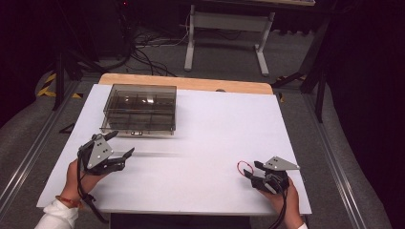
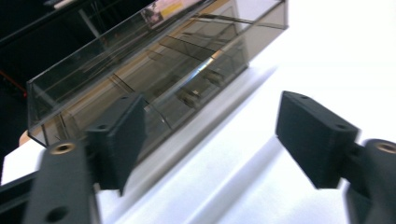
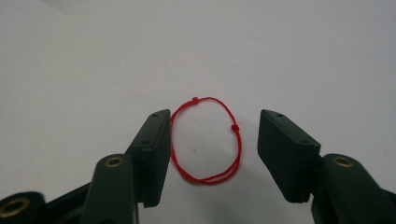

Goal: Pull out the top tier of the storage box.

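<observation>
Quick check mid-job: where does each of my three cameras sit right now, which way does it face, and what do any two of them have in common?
High view: above the person's side, looking forward and down on the white table; both hands, left gripper, right gripper.
Left gripper view: rides the left gripper, faces the smoky compartment box; open jaws.
Right gripper view: rides the right gripper, looks down at the red string loop between open jaws.
Shared: high and left views show the box; high and right, the loop.

The white bench point(image 1: 200, 143) is brightly lit from above while the room around it sinks into near-black. In the left gripper view the bench top burns out to pure white at upper right, and the smoky clear box point(image 2: 154, 70) carries streaky reflections and slight motion blur
</observation>
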Motion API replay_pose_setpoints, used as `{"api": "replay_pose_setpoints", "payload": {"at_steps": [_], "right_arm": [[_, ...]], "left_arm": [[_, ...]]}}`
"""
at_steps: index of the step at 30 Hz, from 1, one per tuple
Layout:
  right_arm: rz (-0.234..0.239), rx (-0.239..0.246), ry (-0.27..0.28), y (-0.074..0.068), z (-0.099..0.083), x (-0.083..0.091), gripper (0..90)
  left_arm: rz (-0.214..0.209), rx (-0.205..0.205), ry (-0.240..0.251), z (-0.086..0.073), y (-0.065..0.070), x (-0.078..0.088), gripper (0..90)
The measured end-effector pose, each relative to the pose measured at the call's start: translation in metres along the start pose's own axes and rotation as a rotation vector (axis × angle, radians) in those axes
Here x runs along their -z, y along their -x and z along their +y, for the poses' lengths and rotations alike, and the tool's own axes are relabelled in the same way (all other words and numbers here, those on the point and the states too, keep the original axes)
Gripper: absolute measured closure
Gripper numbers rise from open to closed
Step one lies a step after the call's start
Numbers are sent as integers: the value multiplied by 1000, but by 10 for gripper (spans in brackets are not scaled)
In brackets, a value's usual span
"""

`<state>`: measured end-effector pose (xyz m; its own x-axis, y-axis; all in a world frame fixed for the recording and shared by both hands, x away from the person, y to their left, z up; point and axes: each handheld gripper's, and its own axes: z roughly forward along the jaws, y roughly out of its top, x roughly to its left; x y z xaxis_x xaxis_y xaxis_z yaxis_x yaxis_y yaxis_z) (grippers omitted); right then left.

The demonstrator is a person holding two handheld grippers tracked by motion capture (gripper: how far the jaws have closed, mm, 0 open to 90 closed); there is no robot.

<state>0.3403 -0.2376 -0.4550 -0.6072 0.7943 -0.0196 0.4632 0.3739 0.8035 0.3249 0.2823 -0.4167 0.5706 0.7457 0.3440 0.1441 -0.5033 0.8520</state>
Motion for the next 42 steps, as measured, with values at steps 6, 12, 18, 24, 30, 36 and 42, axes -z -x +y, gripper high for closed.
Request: {"api": "replay_pose_setpoints", "payload": {"at_steps": [6, 12, 18, 24, 30, 36, 42], "right_arm": [[-14, -20, -46, 7, 6, -9, 527], [-32, -60, -76, 19, 12, -19, 608], [-46, -34, -103, 20, 17, -28, 730], [-48, 45, -112, 12, 19, -31, 873], [-30, 37, -103, 14, 18, -29, 882], [-42, 40, -47, 12, 19, -21, 885], [-62, 50, 48, 10, 24, -7, 886]], "left_arm": [[-39, 4, 2, -17, 13, 7, 138], [-60, 25, -22, -34, 21, 16, 140], [-63, 38, -42, -43, 23, 25, 142], [-57, 54, -49, -45, 22, 26, 149], [-70, 70, -39, -45, 23, 25, 150], [-79, 66, -43, -46, 21, 24, 150], [-72, 74, -45, -46, 22, 24, 150]]}}
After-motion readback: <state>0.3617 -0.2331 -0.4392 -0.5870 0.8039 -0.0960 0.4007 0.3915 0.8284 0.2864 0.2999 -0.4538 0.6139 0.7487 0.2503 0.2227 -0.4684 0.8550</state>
